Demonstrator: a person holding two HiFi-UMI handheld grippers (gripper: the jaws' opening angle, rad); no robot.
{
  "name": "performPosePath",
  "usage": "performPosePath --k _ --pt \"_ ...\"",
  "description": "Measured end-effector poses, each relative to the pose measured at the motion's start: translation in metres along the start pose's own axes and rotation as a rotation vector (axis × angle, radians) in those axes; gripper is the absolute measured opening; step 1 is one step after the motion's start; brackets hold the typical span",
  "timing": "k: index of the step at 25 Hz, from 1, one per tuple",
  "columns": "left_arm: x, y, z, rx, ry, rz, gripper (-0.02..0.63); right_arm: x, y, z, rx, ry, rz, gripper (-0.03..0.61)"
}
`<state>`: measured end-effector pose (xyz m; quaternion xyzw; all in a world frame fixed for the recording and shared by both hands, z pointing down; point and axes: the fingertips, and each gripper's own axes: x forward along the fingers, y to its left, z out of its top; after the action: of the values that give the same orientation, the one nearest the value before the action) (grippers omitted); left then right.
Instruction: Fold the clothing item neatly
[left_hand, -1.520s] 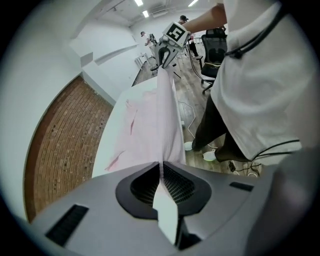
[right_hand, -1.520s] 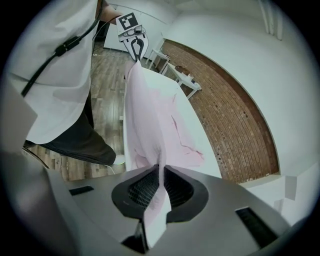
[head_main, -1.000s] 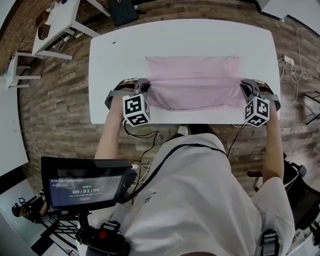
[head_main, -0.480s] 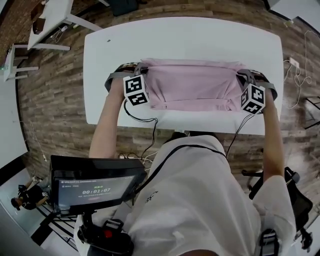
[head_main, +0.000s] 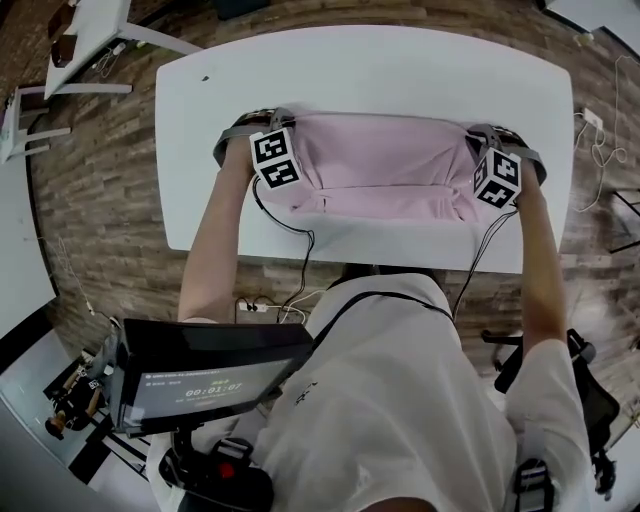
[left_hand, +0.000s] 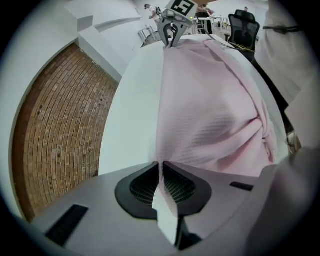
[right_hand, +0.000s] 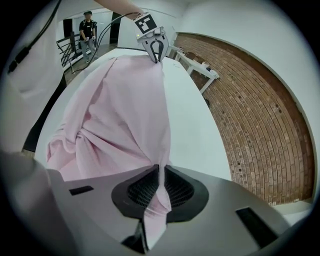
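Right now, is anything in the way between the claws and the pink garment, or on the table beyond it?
Nothing visible does. Both the left claw and right claw are shut on the pink garment, and the white table beyond holds only a tiny speck far left.

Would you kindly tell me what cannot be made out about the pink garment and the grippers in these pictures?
- Head view: marker cubes and cloth hide the jaws of the left gripper and right gripper.
- All views: what kind the pink garment is; doubled over, it hides any sleeves or collar.
- Head view: print on the screen is too small to read.
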<state>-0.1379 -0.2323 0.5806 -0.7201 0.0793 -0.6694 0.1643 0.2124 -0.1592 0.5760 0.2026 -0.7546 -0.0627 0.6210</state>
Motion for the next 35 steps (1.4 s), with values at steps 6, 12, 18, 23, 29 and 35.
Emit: performPosePath --k 6,12,18,23,29,35 --pt "0.033 0.001 -0.004 -0.127 -0.016 -0.007 0.029 0.022 -0.006 0.002 0.031 -0.018 -0.04 0.04" --pt "0.043 0.023 -0.001 -0.187 -0.045 0.085 0.029 0.033 -0.027 -0.001 0.063 -0.06 -0.124 0.039" --pt "0.057 0.067 -0.011 -0.225 -0.039 0.114 0.029 0.049 -0.071 0.011 0.096 -0.077 -0.151 0.038" --pt "0.06 0.084 -0.011 -0.256 -0.066 0.119 0.029 0.054 -0.086 0.014 0.123 -0.098 -0.139 0.039" --pt "0.044 0.105 -0.025 -0.613 -0.261 0.111 0.211 0.049 -0.094 0.011 0.265 -0.146 -0.162 0.084" --pt "0.001 0.132 -0.048 -0.777 -0.337 0.195 0.272 0.022 -0.112 0.003 0.378 -0.175 -0.224 0.193"
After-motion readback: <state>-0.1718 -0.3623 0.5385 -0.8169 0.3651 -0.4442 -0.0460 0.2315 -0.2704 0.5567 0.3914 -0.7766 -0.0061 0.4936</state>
